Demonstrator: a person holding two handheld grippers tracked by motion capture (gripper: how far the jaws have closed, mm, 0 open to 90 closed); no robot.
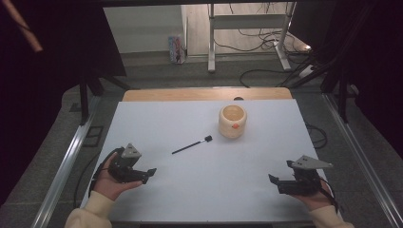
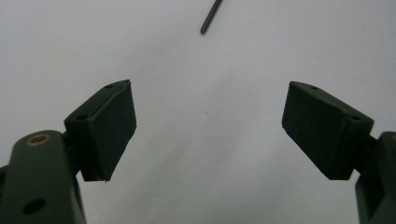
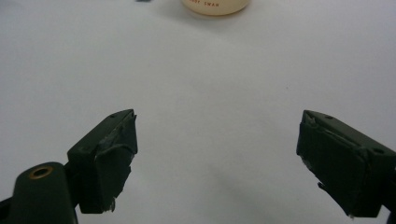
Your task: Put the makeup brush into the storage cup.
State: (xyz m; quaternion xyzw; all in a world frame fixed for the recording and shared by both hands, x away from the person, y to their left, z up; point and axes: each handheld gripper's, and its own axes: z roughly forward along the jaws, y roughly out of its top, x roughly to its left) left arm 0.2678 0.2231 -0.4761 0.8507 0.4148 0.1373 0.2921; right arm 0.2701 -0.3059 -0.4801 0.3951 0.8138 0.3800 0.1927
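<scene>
**Both grippers parked, thin black brush lying loose mid-bench**

So the bench [image 1: 157, 199] has a flat matte white top, smooth, with a strip of bare wood showing along its far edge. Roughly in the middle lies a slim black brush [image 1: 192, 145], a straight stick handle with a small dark blocky head at the far end, flat on the surface and angled toward the cup. Nothing is touching it. In the left gripper view its pointed handle tip [image 2: 211, 17] pokes in at the top, well clear of the jaws.

Just past the brush head sits a squat round cup [image 1: 233, 121], cream coloured, glossy looking, open on top with a small orange mark on the side facing the person. Brush and cup are near each other but apart.

Left gripper [image 1: 148, 174] rests at the near left of the bench, jaws spread wide, holding nothing. Right gripper [image 1: 273, 181] is at the near right, jaws also spread wide and empty; its black pads look scuffed and ragged at the edges in its own view.
</scene>
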